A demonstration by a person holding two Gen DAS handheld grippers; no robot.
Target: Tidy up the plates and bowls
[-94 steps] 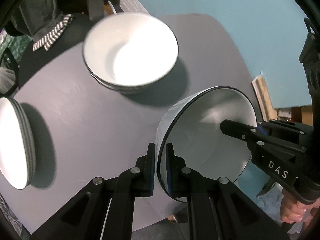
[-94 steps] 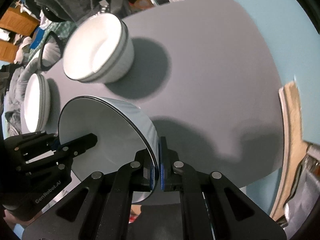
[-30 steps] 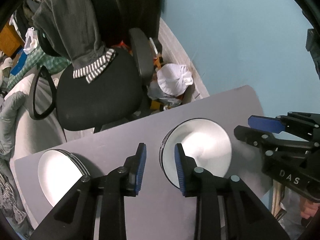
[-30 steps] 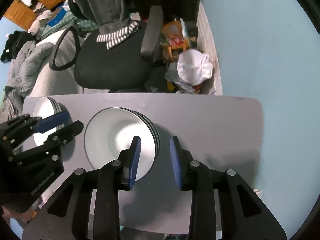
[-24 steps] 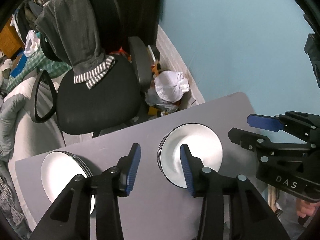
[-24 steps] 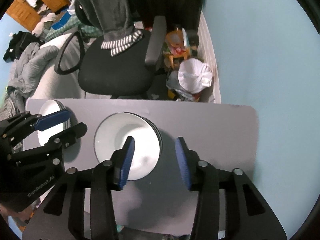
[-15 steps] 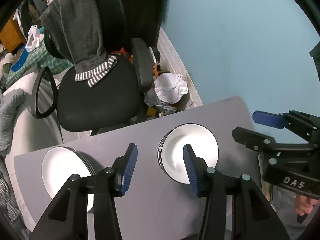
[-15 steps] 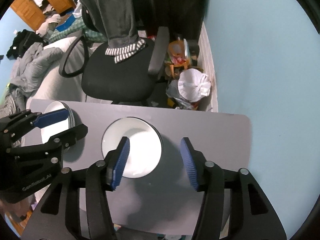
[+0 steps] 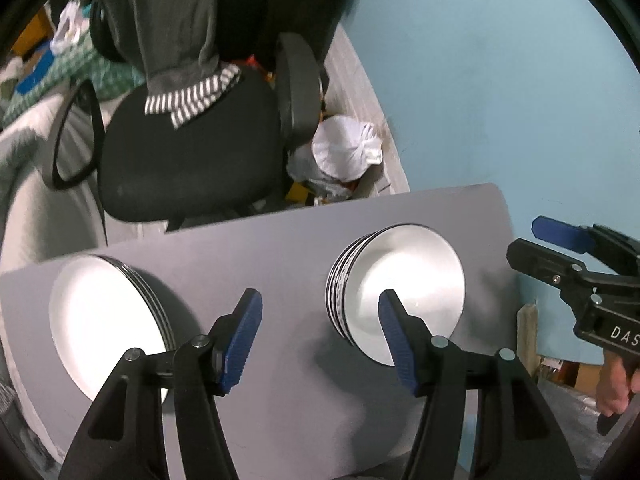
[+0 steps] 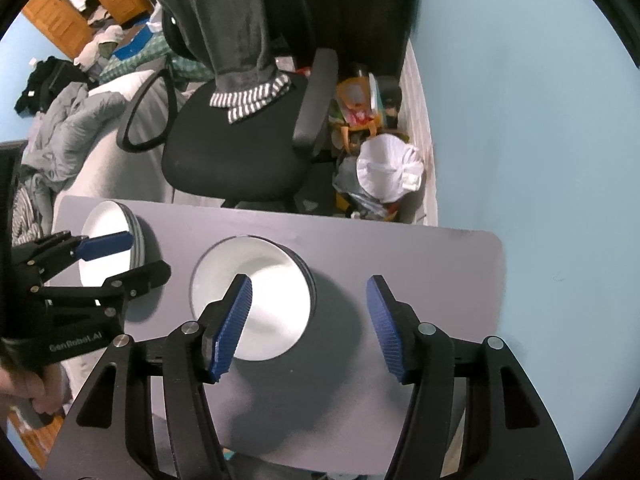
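A stack of white bowls with dark rims stands on the grey table, right of centre; it also shows in the right wrist view. A stack of white plates stands at the table's left end, also seen in the right wrist view. My left gripper is open and empty, held high above the table between the two stacks. My right gripper is open and empty, high above the table just right of the bowls.
A black office chair with grey clothing draped on it stands behind the table. A white bag and floor clutter lie by the light blue wall. A bed with grey bedding is at the left.
Both grippers let go of the bowl, which now tops the bowl stack. Both have opened wide and risen well above the table.
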